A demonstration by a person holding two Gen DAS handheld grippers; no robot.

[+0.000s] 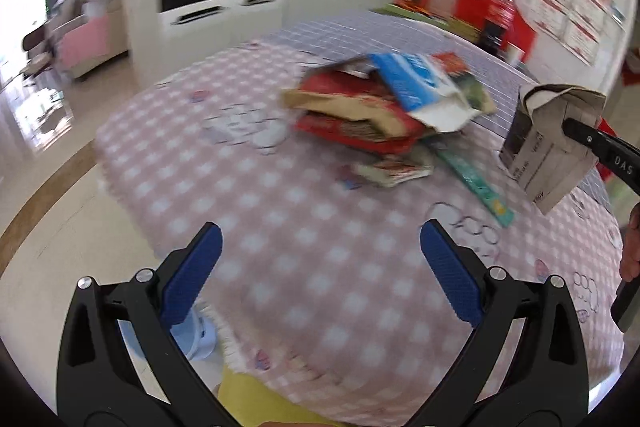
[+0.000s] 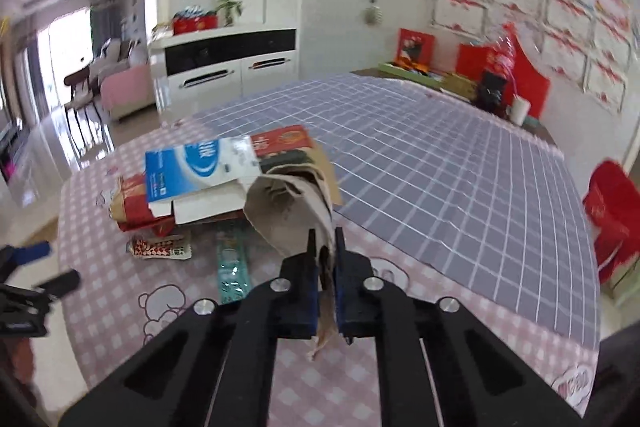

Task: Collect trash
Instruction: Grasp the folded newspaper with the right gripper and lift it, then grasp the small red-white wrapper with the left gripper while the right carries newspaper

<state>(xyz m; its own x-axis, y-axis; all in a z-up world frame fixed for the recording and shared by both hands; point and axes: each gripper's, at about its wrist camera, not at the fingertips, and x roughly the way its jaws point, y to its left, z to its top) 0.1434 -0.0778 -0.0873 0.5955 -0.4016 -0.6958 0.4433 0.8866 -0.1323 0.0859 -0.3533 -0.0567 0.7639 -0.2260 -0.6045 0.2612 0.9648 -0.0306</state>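
2 wrist views angled down, sharing trash pile

Ahead of the tongs, beyond the pink checked tablecloth and grey grid cloth: white cabinet with potted plant on top, red boxes far right, pink sofa far left.

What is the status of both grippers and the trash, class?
Right gripper shut on crumpled carton, lifted. Left gripper open, empty. Trash pile remains on table. Nothing in the way.
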